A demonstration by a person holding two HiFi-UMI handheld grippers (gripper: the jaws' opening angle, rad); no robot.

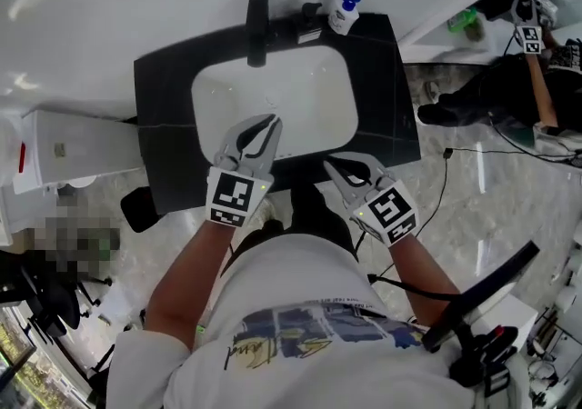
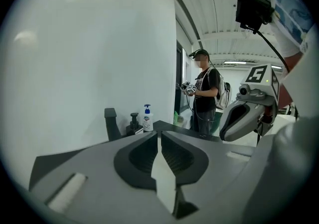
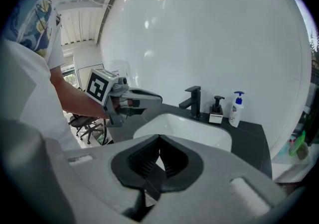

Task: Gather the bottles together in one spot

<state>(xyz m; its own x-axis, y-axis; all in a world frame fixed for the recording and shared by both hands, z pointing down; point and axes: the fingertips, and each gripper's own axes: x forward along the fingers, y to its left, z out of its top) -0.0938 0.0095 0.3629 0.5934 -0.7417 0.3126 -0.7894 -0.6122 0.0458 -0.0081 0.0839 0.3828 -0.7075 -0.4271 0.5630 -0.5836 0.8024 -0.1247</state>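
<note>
We hold the left gripper over the sink's near rim, jaws pressed together, empty | right gripper likewise closed, empty | white pump bottle far, right of the tap.

1. I find the sink basin open from above.
2. The faucet blocks its rear rim.
3. A black dispenser and a white bottle crowd the counter at the back right, close to the wall.
4. The counter's right strip gives free passage.
</note>
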